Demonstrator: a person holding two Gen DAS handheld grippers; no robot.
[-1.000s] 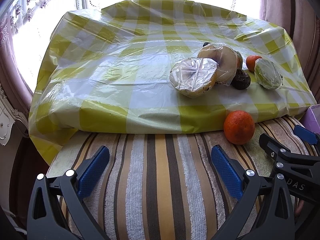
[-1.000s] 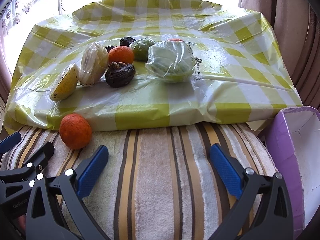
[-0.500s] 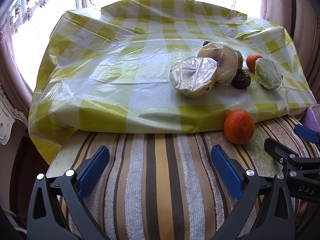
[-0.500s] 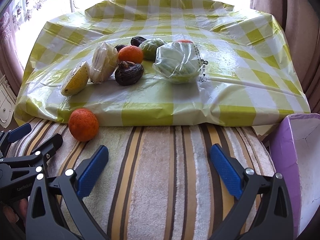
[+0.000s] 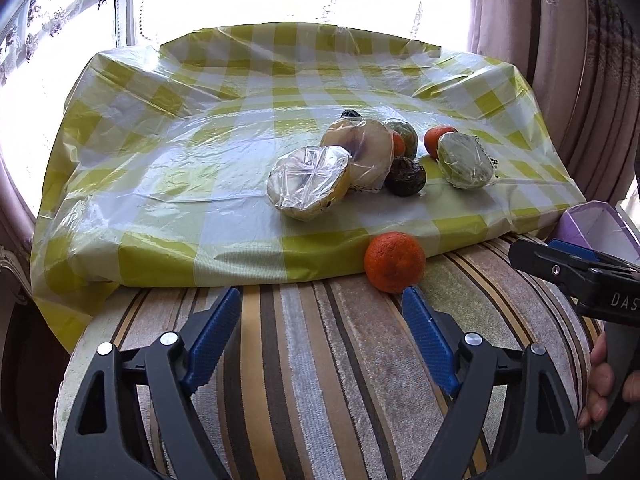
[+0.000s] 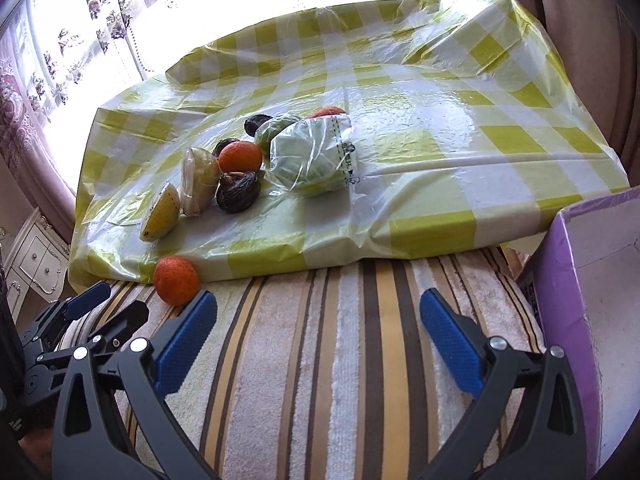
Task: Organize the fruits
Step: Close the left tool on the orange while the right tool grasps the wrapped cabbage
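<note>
A loose orange (image 5: pixel 394 262) lies on the striped towel (image 5: pixel 304 360) at the edge of the yellow-checked cloth (image 5: pixel 180 168); it also shows in the right wrist view (image 6: pixel 176 275). On the cloth sits a cluster of fruit: two plastic-wrapped halves (image 5: pixel 308 184), a dark wrinkled fruit (image 5: pixel 406 176), a smaller orange (image 5: pixel 438 140) and a wrapped green fruit (image 5: pixel 464 160) (image 6: pixel 312 160). My left gripper (image 5: pixel 322 318) is open and empty, just short of the loose orange. My right gripper (image 6: pixel 318 322) is open and empty above the towel.
A purple box (image 6: pixel 592 300) with a white inside stands open at the right edge of the towel; it also shows in the left wrist view (image 5: pixel 600 228). Curtains and a bright window lie behind the cloth. A white cabinet (image 6: pixel 32 264) stands at the left.
Both grippers have risen and tilted, so the window and curtains now show. The left gripper's jaws now look narrower and closer to the loose orange. The fruit has not moved.
</note>
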